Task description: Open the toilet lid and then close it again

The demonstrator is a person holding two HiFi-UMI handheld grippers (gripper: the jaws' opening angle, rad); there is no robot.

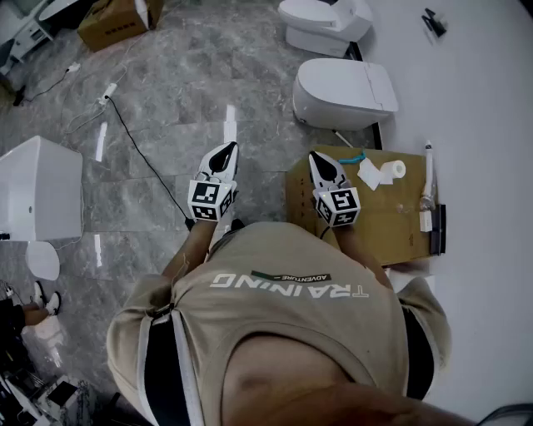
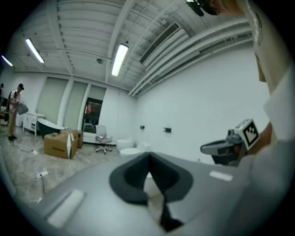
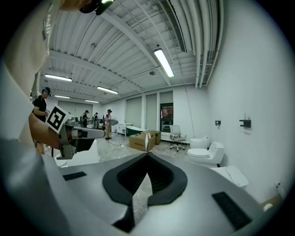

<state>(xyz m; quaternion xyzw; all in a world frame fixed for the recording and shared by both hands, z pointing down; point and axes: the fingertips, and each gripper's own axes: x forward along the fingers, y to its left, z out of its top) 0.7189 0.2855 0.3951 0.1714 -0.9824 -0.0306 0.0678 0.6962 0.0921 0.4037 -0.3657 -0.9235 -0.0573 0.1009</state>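
Toilet point(image 1: 343, 93) sits ahead of both jaws and a bit right of the right pair, well apart from them. Its lid point(image 1: 354, 83) is flat down, so I'd say the opening step hasn't started.

Right gripper point(image 1: 321, 164) and left gripper point(image 1: 223, 156) are held side by side at chest height and point roughly that way. Both pairs of jaws are pressed tip to tip with nothing between them. My guess is that's just a carry pose for the walk-up. Closed tips might also work for hooking under the lid's front edge, so I wouldn't bother spreading them.

A box point(image 1: 375, 223) is right under the right jaws, with a paper roll point(image 1: 391, 170) on it, so I'd have to step around that. There's a second toilet point(image 1: 321, 21) further ahead.

Only writing I can read is on the shirt point(image 1: 291, 333): "TRAINING", plus a small "ADVENTURE" tag. The box's print is too small to make out.
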